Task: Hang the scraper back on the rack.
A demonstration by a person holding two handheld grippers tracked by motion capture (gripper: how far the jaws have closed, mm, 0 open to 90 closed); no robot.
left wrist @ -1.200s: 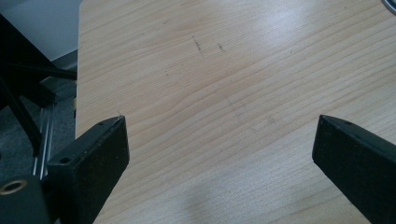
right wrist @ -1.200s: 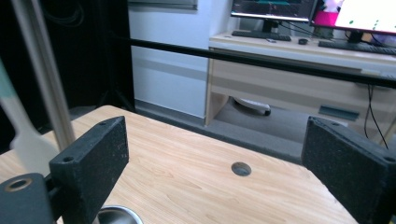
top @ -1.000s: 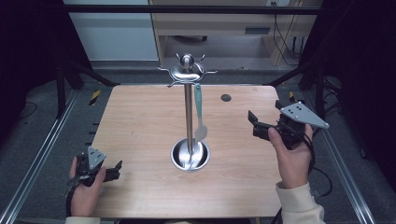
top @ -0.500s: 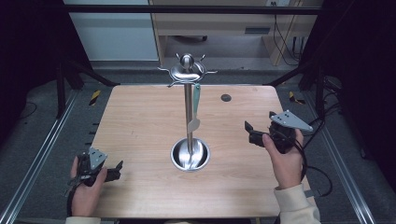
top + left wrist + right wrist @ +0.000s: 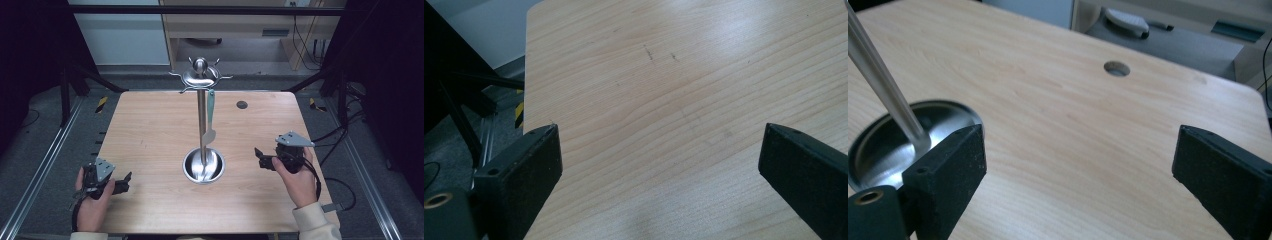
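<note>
**Both hand-held grippers open, low over wood surface**

Pale wooden surface (image 5: 150,130), rounded corners, dark cable hole (image 5: 242,105) near far edge. Tall polished steel stand with round dish base (image 5: 203,165) upright at centre; hooks ring its top. 1 pale teal-handled spoon (image 5: 210,115) hangs from a hook, bowl down, close beside the pole. Left hand-held gripper (image 5: 126,183) at near left corner, jaws wide apart, holding nothing. Right hand-held gripper (image 5: 260,158) right of the dish base, near it, apart; jaws spread, holding nothing.
</note>
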